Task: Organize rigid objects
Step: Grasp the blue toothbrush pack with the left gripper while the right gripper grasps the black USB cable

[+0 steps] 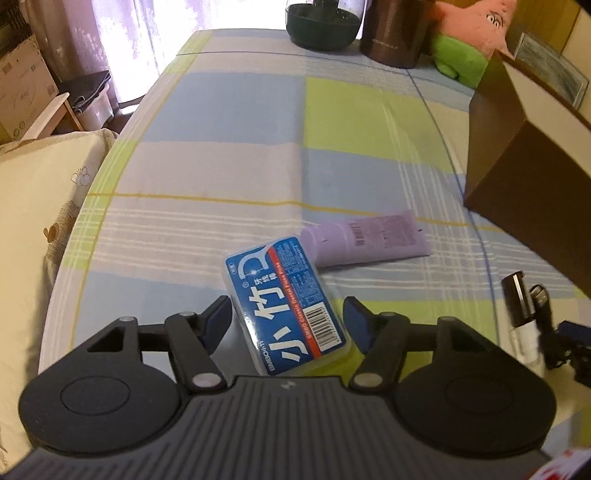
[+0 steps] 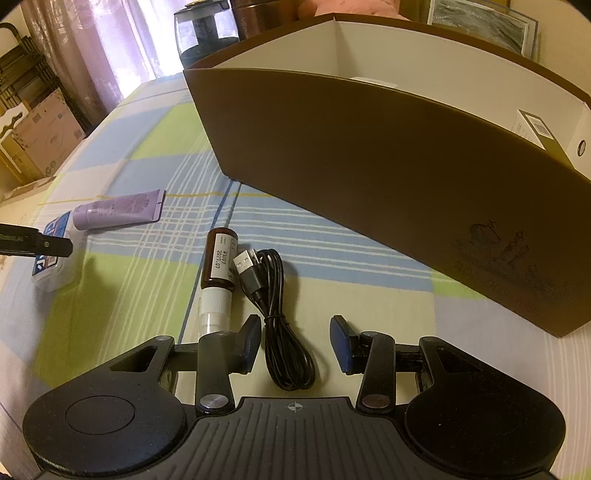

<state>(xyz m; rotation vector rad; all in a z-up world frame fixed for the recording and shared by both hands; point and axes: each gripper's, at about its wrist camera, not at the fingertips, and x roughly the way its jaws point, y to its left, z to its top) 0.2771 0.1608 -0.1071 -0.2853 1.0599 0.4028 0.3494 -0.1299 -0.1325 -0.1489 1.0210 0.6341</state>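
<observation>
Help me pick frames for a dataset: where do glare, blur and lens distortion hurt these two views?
Left wrist view: the window behind the curtains is blown out, washing out the far table edge; the brown box is smeared at the frame edge, while the blue floss box reads sharp. Right wrist view: even light, bottle label legible, but the fisheye bows the brown box.

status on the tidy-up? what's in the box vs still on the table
Done: the brown box already holds at least one small carton. In hand: nothing gripped; the left gripper is open around the blue floss box, pads off it. The right gripper hangs open over the black USB cable. Left: floss box, purple tube, brown bottle, cable.
</observation>
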